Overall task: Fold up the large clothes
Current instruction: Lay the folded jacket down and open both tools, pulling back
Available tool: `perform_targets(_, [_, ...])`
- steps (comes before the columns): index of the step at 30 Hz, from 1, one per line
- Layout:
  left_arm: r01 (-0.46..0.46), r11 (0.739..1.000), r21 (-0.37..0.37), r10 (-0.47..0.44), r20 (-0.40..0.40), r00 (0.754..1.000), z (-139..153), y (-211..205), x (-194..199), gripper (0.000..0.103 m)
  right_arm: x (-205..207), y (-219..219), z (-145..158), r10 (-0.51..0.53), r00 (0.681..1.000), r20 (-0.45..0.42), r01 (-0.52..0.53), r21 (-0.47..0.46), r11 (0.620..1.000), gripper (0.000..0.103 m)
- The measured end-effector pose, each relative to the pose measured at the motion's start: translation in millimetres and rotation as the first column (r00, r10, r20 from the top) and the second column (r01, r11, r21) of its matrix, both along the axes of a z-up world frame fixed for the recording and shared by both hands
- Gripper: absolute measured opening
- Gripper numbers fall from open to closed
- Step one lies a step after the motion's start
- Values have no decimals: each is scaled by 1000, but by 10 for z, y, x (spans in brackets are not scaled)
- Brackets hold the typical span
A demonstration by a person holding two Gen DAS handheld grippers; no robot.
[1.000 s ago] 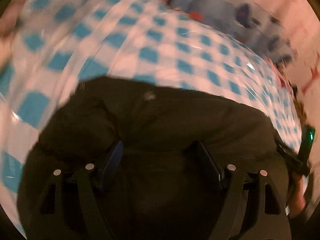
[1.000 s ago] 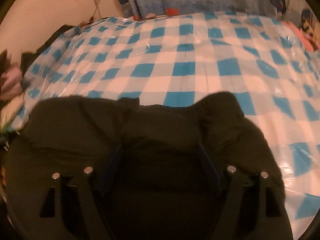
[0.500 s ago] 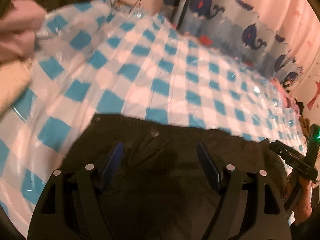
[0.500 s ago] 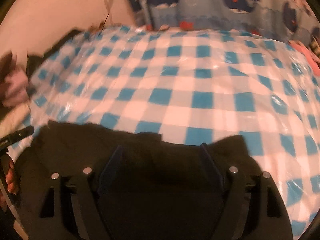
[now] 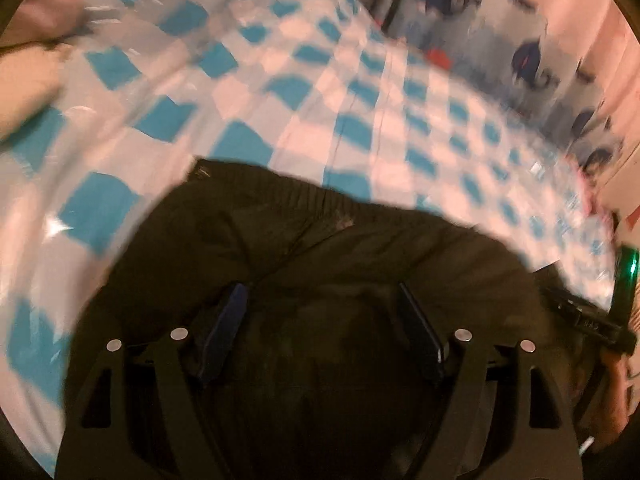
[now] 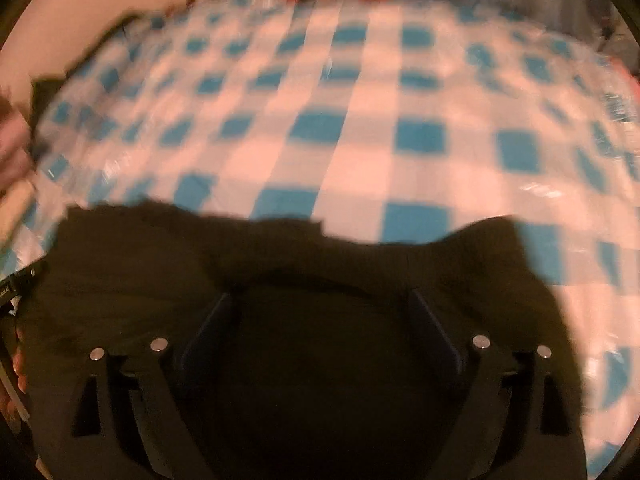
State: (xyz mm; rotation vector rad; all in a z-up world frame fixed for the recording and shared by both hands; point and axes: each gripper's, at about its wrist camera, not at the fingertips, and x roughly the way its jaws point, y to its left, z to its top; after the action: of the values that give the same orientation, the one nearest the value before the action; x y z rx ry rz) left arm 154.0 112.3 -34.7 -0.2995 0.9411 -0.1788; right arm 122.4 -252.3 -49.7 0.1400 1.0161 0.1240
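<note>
- Since half a second ago, our left wrist view has swung toward the checked cloth's left edge and blurred; the black garment (image 5: 320, 248) now shows more of its gathered elastic band, reaching further up the blue-and-white checked tablecloth (image 5: 248, 92). We read this as the garment being drawn or shaken out flat, early in the fold.
- Our left gripper (image 5: 320, 320) has its fingers (image 5: 228, 320) set wide apart, with black fabric filling the gap and draping over them; we cannot tell whether any cloth is actually pinched.
- Toward the cloth's right edge the other handheld tool (image 5: 588, 320) with a green light shows, the garment between the two. A pink bundle (image 5: 44, 8) lies at the far left corner, and the whale-print curtain (image 5: 520, 40) hangs past the far edge; neither blocks us.
- From the right wrist, the view has also blurred and the garment's ragged front edge (image 6: 304, 236) sits nearer the cloth's near edge, leaving most of the checked cloth bare ahead.
- Our right gripper (image 6: 320, 320) likewise stands wide, buried in dark cloth; grip unclear.
</note>
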Motion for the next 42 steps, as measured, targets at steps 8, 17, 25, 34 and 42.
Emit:
perform_targets(8, [32, 998, 57, -35, 39, 999, 0, 62, -461, 74, -609, -881, -264, -198, 980, -1, 198, 24, 980, 86])
perform_targets(17, [28, 995, 97, -29, 11, 1000, -255, 10, -397, 75, -630, -987, -480, -222, 975, -21, 222, 78, 972, 90])
perform_targets(25, [5, 997, 74, -14, 114, 993, 138, 143, -1016, 75, -1424, -722, 8, -142, 983, 113, 146, -26, 989, 90])
perform_targets(34, [16, 995, 96, -25, 96, 995, 164, 131, -1267, 77, -1636, -701, -47, -153, 988, 7, 153, 21, 988, 97])
perform_targets(42, [-23, 998, 65, 15, 123, 992, 488, 426, -2160, 79, -2710, 163, 601, 128, 964, 234, -135, 17, 991, 97])
